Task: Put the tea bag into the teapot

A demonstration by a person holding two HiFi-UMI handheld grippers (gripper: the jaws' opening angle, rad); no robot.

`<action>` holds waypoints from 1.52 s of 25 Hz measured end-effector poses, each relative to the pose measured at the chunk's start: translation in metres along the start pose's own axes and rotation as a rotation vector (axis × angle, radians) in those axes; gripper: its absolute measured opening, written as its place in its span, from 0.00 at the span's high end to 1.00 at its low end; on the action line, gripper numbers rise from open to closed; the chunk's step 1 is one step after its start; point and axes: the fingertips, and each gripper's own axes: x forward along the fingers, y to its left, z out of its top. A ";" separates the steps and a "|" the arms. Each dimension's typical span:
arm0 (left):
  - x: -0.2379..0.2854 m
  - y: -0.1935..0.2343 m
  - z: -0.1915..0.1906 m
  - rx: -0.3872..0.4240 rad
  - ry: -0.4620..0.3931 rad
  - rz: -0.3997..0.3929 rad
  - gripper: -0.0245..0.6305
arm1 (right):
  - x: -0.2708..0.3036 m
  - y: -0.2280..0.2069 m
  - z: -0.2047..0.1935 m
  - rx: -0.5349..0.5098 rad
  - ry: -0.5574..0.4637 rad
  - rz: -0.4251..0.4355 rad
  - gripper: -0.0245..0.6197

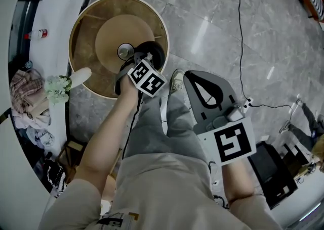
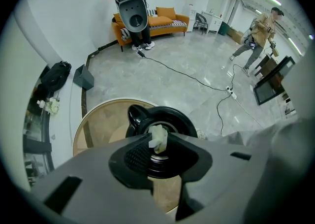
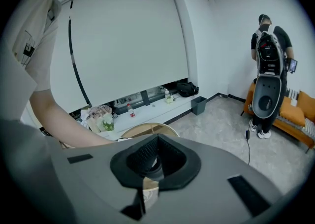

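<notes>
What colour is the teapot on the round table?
The teapot is glossy black; the left gripper view shows it best.

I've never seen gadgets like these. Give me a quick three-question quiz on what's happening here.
1. True or false: the right gripper holds the tea bag.
2. The teapot stands on: A) the floor B) a round table C) a sofa.
3. Fill in: the left gripper hangs right above the ____.
Key: 1 false; 2 B; 3 teapot.
</notes>
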 end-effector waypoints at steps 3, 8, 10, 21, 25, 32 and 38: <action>0.003 -0.002 0.003 0.000 0.011 -0.017 0.82 | -0.001 -0.003 -0.005 0.025 0.005 0.004 0.95; 0.007 -0.005 0.001 0.007 0.027 -0.035 0.80 | -0.003 -0.006 -0.011 0.043 0.008 0.000 0.95; 0.006 -0.005 0.002 0.001 0.027 -0.037 0.79 | -0.004 -0.009 -0.012 0.049 0.011 -0.003 0.95; -0.003 -0.006 0.000 -0.018 0.029 -0.037 0.75 | -0.009 -0.008 -0.016 0.038 0.009 -0.005 0.95; -0.014 0.005 0.002 -0.032 -0.005 0.019 0.75 | -0.011 -0.003 -0.012 0.028 0.004 0.001 0.95; -0.048 0.015 0.005 -0.075 -0.082 0.073 0.75 | -0.023 0.006 0.003 -0.021 -0.019 -0.005 0.95; -0.081 0.023 0.012 -0.092 -0.132 0.097 0.78 | -0.031 0.011 0.025 -0.083 -0.046 -0.011 0.95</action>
